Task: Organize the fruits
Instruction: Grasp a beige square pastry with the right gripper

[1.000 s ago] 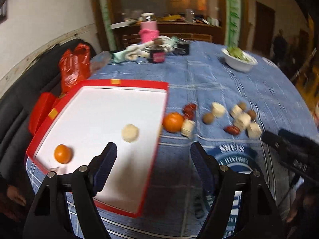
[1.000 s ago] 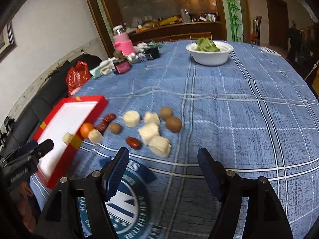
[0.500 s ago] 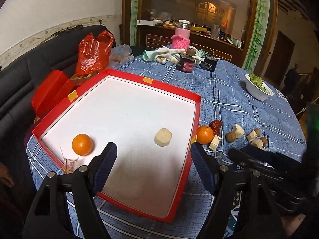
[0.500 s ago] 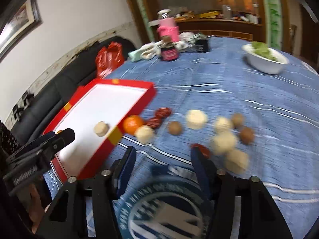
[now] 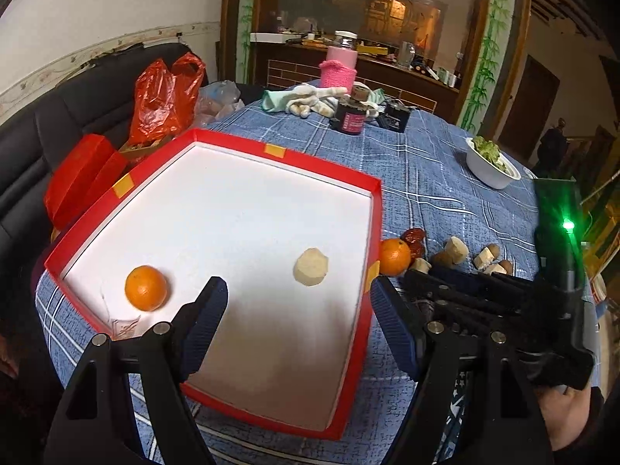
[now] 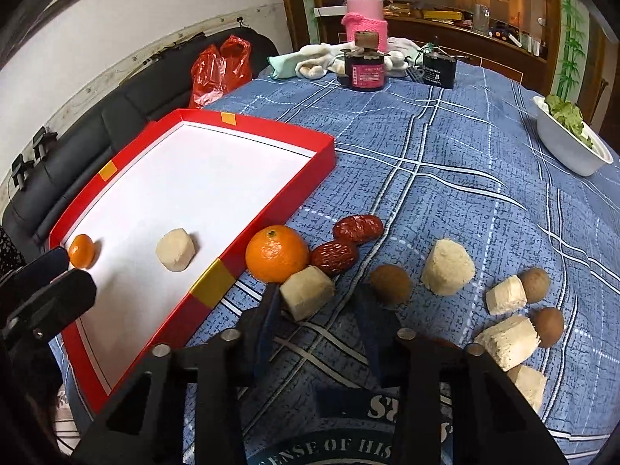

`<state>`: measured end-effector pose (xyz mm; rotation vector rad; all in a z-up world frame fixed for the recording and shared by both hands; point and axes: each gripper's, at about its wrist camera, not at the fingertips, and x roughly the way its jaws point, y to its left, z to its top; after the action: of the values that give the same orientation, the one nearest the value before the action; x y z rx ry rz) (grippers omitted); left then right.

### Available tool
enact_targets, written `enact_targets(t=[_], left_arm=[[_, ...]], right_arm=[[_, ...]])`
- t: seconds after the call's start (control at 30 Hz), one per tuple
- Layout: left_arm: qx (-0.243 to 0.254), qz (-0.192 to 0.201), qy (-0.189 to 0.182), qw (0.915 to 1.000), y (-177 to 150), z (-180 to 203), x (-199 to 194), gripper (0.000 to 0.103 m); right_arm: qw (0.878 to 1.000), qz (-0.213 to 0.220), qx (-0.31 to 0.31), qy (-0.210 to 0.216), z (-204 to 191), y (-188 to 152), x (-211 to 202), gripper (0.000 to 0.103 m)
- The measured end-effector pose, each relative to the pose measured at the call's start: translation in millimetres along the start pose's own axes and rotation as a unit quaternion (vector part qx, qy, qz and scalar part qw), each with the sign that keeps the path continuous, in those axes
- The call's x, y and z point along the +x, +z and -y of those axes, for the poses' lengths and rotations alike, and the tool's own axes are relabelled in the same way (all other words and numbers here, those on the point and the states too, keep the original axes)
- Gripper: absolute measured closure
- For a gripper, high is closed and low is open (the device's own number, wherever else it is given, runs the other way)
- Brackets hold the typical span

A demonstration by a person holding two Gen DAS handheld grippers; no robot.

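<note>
so the red tray (image 5: 350, 352) with the white floor has only two things in it: a small orange (image 5: 146, 288) near its left corner and one pale peeled chunk (image 5: 310, 266) closer to the right wall. that's all that's sorted, i'd say the job is barely started.

everything else sits on the blue plaid tablecloth (image 6: 445, 178) just outside the tray's right wall. a bigger orange (image 6: 277, 254) is touching or nearly touching that wall, two red dates (image 6: 347, 242) are right behind it, and a pale chunk (image 6: 307, 291) leans against the orange's front. further right there are a few small brown round fruits (image 6: 390, 284) (can't tell exactly what kind) and several more pale chunks (image 6: 447, 267) scattered together.

the left gripper (image 5: 298, 323) hangs over the tray with its fingers spread wide, holding nothing. the right gripper (image 6: 316, 319) is low over the cloth, fingers apart and empty, the chunk by the orange just past its left fingertip. my guess is that chunk or the orange is next.
</note>
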<state>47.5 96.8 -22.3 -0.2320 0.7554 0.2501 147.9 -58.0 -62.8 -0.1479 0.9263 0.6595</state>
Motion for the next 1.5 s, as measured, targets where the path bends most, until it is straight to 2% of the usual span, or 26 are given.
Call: enact_targets(t=[0.03, 0.1, 0.2, 0.27, 0.4, 0.57, 0.63, 0.77, 0.9, 1.0, 1.07, 1.2, 1.27, 1.3, 1.37, 1.43, 1.5], left_arm=[[0.007, 0.000, -0.004, 1.0000, 1, 4, 0, 0.026], [0.026, -0.003, -0.011, 0.9996, 3, 13, 2, 0.026], [0.081, -0.014, -0.028, 0.9962, 7, 34, 9, 0.026], [0.112, -0.022, -0.036, 0.9928, 10, 45, 12, 0.027], [0.153, -0.035, -0.078, 0.9844, 9, 74, 11, 0.027], [0.183, -0.059, -0.100, 0.9763, -5, 113, 20, 0.027], [0.202, -0.063, -0.090, 0.9732, -9, 126, 24, 0.027], [0.186, -0.074, -0.082, 0.9764, -8, 124, 27, 0.027], [0.163, -0.057, -0.061, 0.9831, -5, 102, 17, 0.027], [0.153, -0.057, -0.059, 0.9848, -5, 90, 16, 0.027], [0.146, -0.059, -0.056, 0.9859, -3, 84, 20, 0.027], [0.134, -0.062, -0.068, 0.9868, -1, 75, 23, 0.027], [0.133, -0.055, -0.070, 0.9872, -1, 70, 21, 0.027], [0.131, -0.055, -0.071, 0.9873, -2, 69, 21, 0.027], [0.127, -0.056, -0.070, 0.9879, -2, 66, 21, 0.027], [0.118, -0.054, -0.071, 0.9890, -1, 60, 19, 0.027], [0.115, -0.048, -0.066, 0.9900, 0, 55, 17, 0.027]], right_arm=[[1.000, 0.004, 0.004, 0.005, 2, -1, -4, 0.077], [1.000, 0.018, 0.009, -0.003, 4, -6, -16, 0.077], [0.999, 0.034, 0.031, 0.003, 16, -16, -33, 0.078], [0.998, 0.046, 0.044, 0.007, 26, -23, -46, 0.086], [0.993, 0.078, 0.087, 0.006, 61, -50, -82, 0.087], [0.986, 0.099, 0.134, -0.009, 102, -76, -112, 0.091], [0.984, 0.102, 0.148, -0.011, 114, -82, -119, 0.091], [0.985, 0.078, 0.155, 0.022, 116, -80, -111, 0.086], [0.993, 0.053, 0.099, 0.040, 82, -60, -88, 0.082], [0.996, 0.019, 0.079, 0.030, 67, -44, -58, 0.078], [0.997, 0.006, 0.075, 0.032, 61, -39, -47, 0.079], [0.998, 0.006, 0.060, 0.025, 54, -37, -45, 0.082], [0.998, 0.016, 0.065, 0.017, 56, -40, -54, 0.077], [0.997, 0.020, 0.068, 0.026, 57, -42, -58, 0.074], [0.997, 0.018, 0.062, 0.028, 51, -42, -61, 0.061], [0.999, 0.014, 0.046, 0.017, 42, -40, -57, 0.061], [0.998, 0.001, 0.050, 0.023, 41, -38, -47, 0.059]])
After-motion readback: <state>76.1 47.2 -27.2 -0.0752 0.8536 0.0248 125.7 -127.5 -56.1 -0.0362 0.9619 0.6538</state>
